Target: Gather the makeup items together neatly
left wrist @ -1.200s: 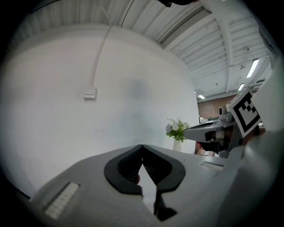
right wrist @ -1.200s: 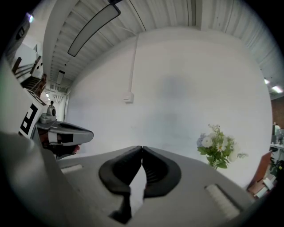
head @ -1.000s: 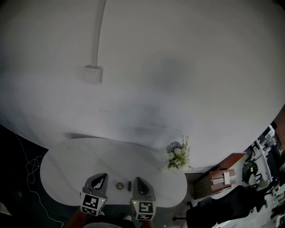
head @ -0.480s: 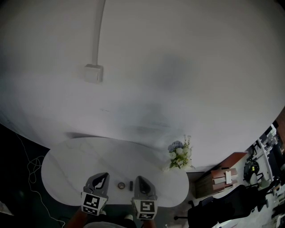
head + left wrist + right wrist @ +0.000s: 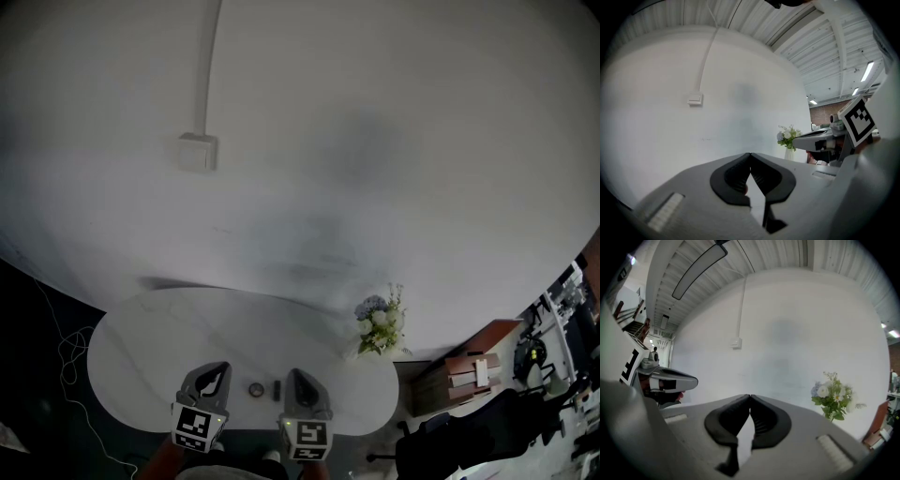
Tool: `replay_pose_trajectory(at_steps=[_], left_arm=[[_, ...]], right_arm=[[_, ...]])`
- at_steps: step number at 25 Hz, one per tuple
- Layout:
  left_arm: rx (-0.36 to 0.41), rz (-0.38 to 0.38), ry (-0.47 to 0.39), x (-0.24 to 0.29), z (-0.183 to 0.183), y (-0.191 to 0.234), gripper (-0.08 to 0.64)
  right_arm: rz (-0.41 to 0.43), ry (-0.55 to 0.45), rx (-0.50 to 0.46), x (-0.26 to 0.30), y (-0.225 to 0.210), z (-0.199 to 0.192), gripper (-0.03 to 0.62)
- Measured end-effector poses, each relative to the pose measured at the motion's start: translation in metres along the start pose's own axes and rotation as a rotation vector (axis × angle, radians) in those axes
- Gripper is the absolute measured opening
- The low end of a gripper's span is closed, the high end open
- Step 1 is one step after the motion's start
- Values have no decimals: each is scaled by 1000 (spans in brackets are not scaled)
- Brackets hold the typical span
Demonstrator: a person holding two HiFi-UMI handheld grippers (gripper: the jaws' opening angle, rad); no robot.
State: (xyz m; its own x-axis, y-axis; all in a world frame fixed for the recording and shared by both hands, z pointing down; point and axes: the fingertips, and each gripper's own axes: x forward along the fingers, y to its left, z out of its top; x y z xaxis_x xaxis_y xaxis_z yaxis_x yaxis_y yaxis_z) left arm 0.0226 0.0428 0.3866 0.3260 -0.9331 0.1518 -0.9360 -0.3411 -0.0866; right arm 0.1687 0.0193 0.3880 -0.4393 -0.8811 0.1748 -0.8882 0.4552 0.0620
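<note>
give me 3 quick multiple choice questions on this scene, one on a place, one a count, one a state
1. Where do the flowers stand on the table?
A. between the claws
B. at its far right edge
C. at its left end
2. How many small items lie between the left claw and the right claw?
A. two
B. five
C. none
3. How are both claws' jaws?
A. wide open
B. shut on a brush
C. shut, empty
Answers: 1 B, they stand at the far right; 2 A, a round pot and a dark stick; 3 C, tips meet in each gripper view, nothing between.
</note>
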Motion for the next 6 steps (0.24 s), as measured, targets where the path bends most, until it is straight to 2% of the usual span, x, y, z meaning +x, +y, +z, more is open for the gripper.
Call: replay_pose_trajectory(at_steps=[6], left_arm=[[5, -5, 1, 2, 3, -2, 9]], right_arm=[[5, 2, 4, 1, -1, 0, 6]])
